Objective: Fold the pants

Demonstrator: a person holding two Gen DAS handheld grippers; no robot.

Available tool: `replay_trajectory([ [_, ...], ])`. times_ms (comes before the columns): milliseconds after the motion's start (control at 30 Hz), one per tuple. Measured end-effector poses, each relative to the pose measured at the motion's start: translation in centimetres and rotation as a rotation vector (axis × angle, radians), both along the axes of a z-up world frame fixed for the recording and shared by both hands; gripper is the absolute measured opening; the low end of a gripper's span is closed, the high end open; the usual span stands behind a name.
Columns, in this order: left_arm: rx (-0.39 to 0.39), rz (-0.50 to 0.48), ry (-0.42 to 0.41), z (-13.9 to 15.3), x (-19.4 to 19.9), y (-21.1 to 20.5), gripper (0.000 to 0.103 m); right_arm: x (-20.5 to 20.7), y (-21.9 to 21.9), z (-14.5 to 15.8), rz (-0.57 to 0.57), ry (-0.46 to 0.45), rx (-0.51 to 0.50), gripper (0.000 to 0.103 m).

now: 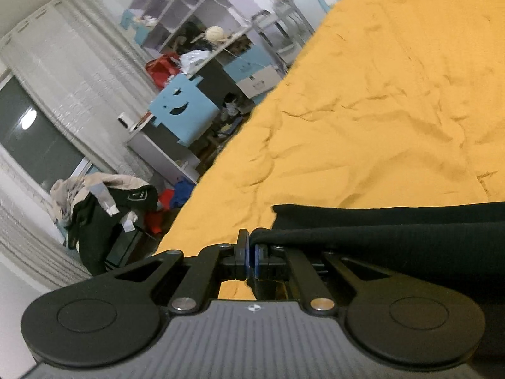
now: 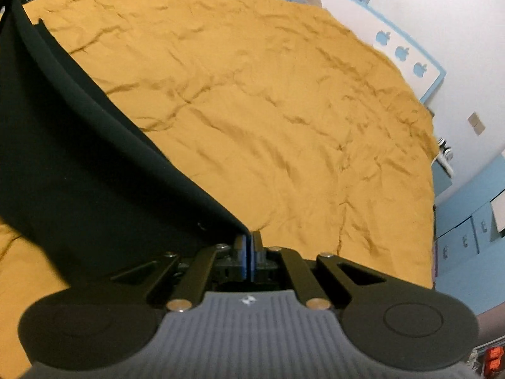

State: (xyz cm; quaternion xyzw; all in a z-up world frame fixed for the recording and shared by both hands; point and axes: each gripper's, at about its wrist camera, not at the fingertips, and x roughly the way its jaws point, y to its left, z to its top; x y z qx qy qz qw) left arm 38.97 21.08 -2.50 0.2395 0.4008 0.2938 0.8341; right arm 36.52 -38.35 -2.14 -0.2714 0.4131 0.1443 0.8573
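The black pants (image 1: 394,237) hang stretched between my two grippers above a mustard-yellow bedspread (image 1: 378,110). My left gripper (image 1: 251,240) is shut on one edge of the pants, which run off to the right. In the right wrist view my right gripper (image 2: 251,240) is shut on another edge of the pants (image 2: 79,158), and the cloth spreads up and to the left as a taut black sheet. The bedspread (image 2: 268,110) fills the area ahead of it.
The bed's left edge drops to a cluttered floor with a clothes pile (image 1: 101,202), a blue smiley-face chair (image 1: 183,110) and white shelves (image 1: 189,9). Blue drawers (image 2: 467,237) and a white wall stand right of the bed.
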Motion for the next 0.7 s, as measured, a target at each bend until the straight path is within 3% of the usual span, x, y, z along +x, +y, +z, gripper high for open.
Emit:
replay_trajectory([
  [333,0.058,-0.035,0.116,-5.6,5.7,-1.5,0.004,5.9,-0.5,-6.7,-0.061,0.162,0.029,0.0],
  [400,0.054,-0.03,0.123,-6.1,6.1,-1.5,0.015,6.1,-0.9,-7.1,-0.08,0.177,0.044,0.0],
  [467,0.032,-0.021,0.126,-6.4,5.9,-1.3,0.019,6.3,-1.3,-7.1,-0.105,0.163,0.067,0.007],
  [567,-0.006,0.004,0.066,-5.6,5.5,-0.8,0.044,6.3,-1.6,-7.0,-0.142,0.13,0.102,0.011],
  [633,-0.035,0.029,0.036,-4.6,5.2,-0.4,0.047,6.3,-2.0,-6.7,-0.178,0.089,0.087,0.026],
  [700,-0.058,0.03,0.021,-3.7,4.8,-0.6,0.047,6.5,-2.7,-6.2,-0.206,0.08,0.092,0.029],
])
